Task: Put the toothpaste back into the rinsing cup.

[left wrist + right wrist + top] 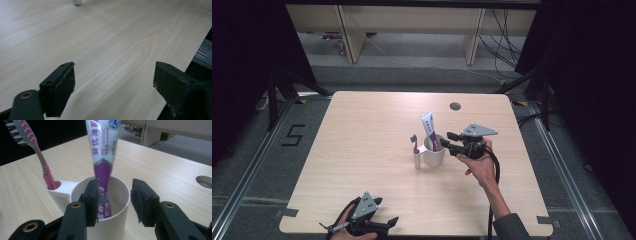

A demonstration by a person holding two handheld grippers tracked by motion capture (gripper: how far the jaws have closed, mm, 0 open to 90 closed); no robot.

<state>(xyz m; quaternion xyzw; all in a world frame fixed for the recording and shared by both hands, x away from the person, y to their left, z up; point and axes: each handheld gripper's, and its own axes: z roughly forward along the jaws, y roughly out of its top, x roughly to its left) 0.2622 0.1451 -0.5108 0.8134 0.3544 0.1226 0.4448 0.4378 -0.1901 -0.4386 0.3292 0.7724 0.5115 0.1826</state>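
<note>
While your right tongs [113,200] stand parted at the cup [110,220] mid-surface, gripping nothing, toothpaste tube [102,157] and toothbrush [42,160] already sit inside; left tongs [113,87] idle, wide, empty, near edge.

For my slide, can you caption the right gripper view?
Open tongs reach toward a toothpaste tube standing in a white cup.

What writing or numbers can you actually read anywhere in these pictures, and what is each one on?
"5": taped marking on the floor left of the table.
"益优薄荷": large purple characters down the toothpaste tube.
"PROBIOTIC": smaller purple letters beside them on the tube.
A small line next to "PROBIOTIC" and the white characters low on the tube inside the cup: too small or hidden to read.
</note>
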